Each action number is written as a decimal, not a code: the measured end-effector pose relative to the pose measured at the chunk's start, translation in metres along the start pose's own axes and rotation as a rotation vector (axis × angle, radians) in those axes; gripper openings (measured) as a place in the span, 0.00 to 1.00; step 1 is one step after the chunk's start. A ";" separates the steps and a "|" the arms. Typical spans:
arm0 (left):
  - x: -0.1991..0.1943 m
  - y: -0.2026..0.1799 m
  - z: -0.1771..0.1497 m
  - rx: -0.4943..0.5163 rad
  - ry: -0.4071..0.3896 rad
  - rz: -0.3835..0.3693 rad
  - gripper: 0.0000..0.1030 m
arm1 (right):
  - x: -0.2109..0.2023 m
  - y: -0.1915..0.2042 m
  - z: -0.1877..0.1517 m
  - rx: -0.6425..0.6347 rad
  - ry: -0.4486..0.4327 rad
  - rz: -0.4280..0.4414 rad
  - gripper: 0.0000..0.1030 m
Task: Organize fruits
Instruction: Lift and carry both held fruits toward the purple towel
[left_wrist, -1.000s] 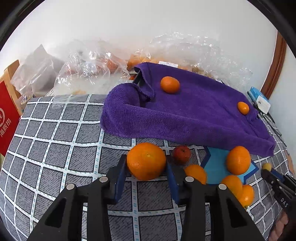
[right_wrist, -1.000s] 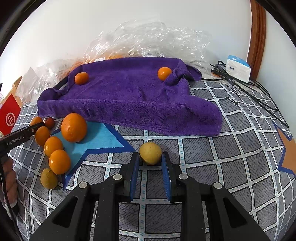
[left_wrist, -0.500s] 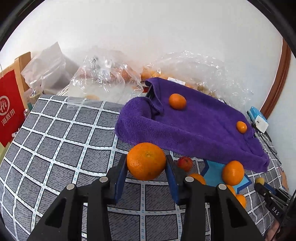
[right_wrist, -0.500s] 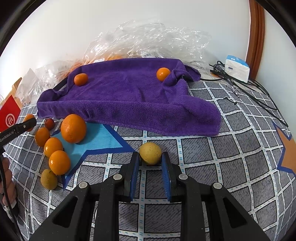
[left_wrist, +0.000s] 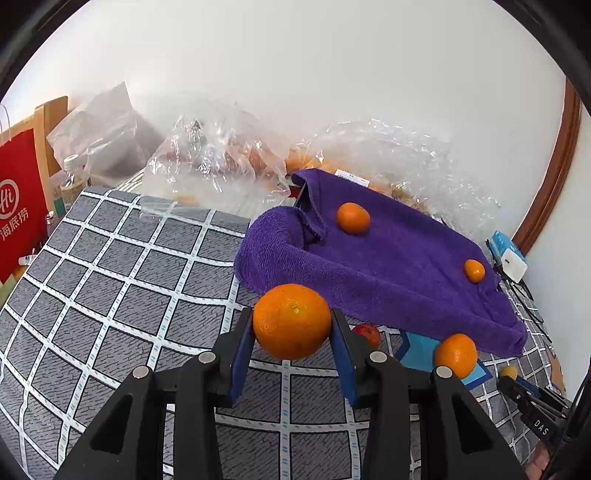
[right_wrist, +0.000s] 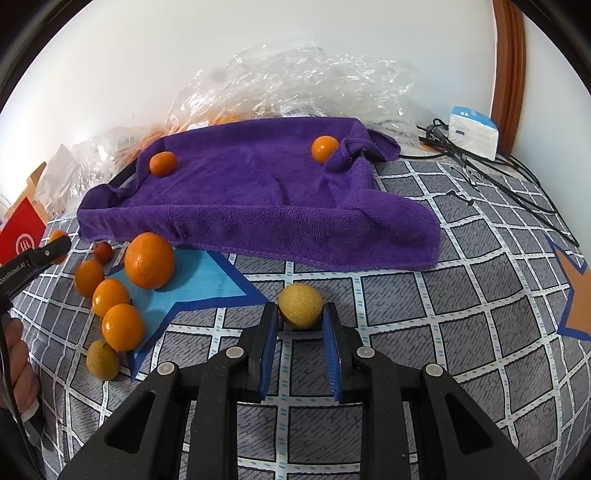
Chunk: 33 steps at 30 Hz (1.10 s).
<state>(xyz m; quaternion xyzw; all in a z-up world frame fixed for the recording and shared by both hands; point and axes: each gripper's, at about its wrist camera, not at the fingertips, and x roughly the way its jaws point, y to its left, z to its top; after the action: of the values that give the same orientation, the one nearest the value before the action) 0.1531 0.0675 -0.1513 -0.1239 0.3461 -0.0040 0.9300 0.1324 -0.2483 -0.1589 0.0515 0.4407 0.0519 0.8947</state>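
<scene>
My left gripper (left_wrist: 292, 334) is shut on a large orange (left_wrist: 291, 321), held above the checked cloth. Behind it lies a purple towel (left_wrist: 388, 266) with two small oranges (left_wrist: 352, 218) (left_wrist: 474, 270) on it. My right gripper (right_wrist: 300, 323) is shut on a small yellow fruit (right_wrist: 300, 305), low over the cloth in front of the towel (right_wrist: 258, 199). To its left, on and around a blue star print, lie a big orange (right_wrist: 149, 260), several smaller oranges (right_wrist: 123, 326), a red fruit (right_wrist: 102, 251) and another yellow fruit (right_wrist: 102, 364).
Crumpled clear plastic bags (left_wrist: 221, 162) with more fruit sit behind the towel against the wall. A red paper bag (left_wrist: 18, 206) stands at the left edge. A white box (right_wrist: 472, 134) and black cables (right_wrist: 517, 192) lie at the back right. A person's hand (right_wrist: 18, 365) shows at the left.
My left gripper has risen and swung with the large orange still in it, so the fruit group now sits lower right in its view. The right gripper and yellow fruit have not moved.
</scene>
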 end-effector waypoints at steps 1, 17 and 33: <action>-0.001 -0.001 0.000 0.002 -0.005 -0.002 0.37 | 0.000 0.000 0.000 -0.002 -0.002 0.004 0.24; -0.011 0.007 0.005 -0.037 -0.052 -0.021 0.37 | -0.011 -0.001 0.001 -0.004 -0.042 -0.006 0.24; -0.015 0.014 0.007 -0.070 -0.074 0.002 0.37 | -0.046 0.003 0.032 -0.002 -0.129 0.012 0.24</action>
<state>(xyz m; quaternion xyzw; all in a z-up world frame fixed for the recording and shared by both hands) 0.1452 0.0847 -0.1395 -0.1557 0.3113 0.0138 0.9374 0.1301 -0.2533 -0.1032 0.0562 0.3818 0.0543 0.9209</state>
